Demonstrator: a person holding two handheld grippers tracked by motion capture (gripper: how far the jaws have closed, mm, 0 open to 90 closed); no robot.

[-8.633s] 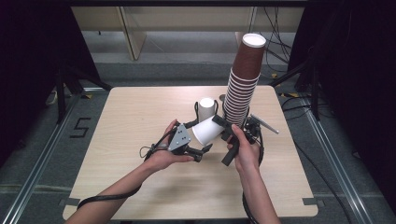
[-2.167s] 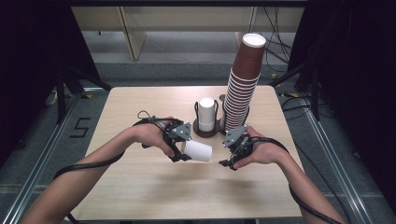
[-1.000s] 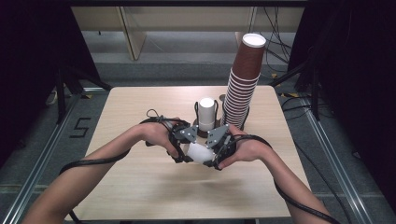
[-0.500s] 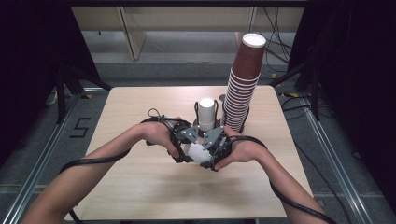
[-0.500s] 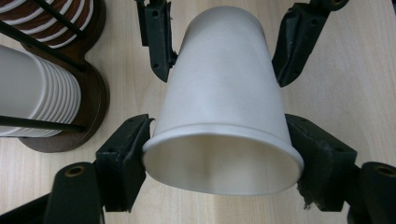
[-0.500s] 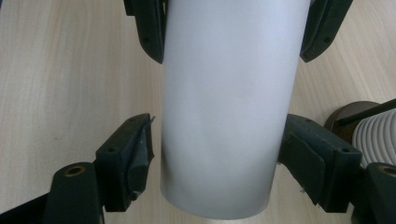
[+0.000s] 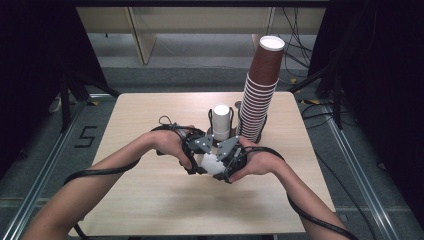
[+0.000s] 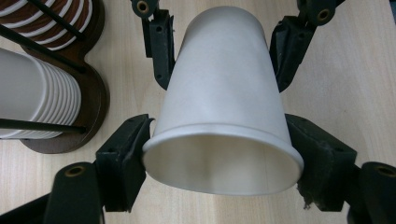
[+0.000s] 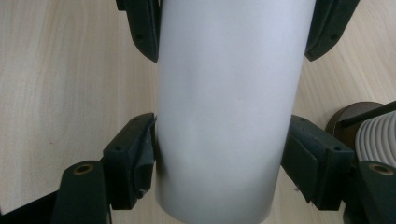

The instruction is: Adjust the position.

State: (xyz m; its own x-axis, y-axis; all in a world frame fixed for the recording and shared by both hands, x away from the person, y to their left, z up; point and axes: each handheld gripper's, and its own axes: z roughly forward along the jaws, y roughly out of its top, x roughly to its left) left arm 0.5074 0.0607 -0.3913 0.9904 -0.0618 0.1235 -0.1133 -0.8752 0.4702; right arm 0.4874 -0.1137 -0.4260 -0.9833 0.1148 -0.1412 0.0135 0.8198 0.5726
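A white paper cup lies level above the middle of the table, held between both hands. My left gripper is shut on its rim end; in the left gripper view the left gripper has both pads pressed on the cup just behind the rim. My right gripper grips the narrower base end. In the right gripper view the right gripper has just been closing, and both pads now touch the cup between them.
Behind the hands a dark wooden holder carries a short stack of white cups and a tall leaning stack of brown cups. Bare wooden tabletop spreads left and toward the front. Cables trail from both grippers.
The right hand has come in from the right to the cup's base end, and its jaws have drawn in around it. The left hand and the cup have stayed put.
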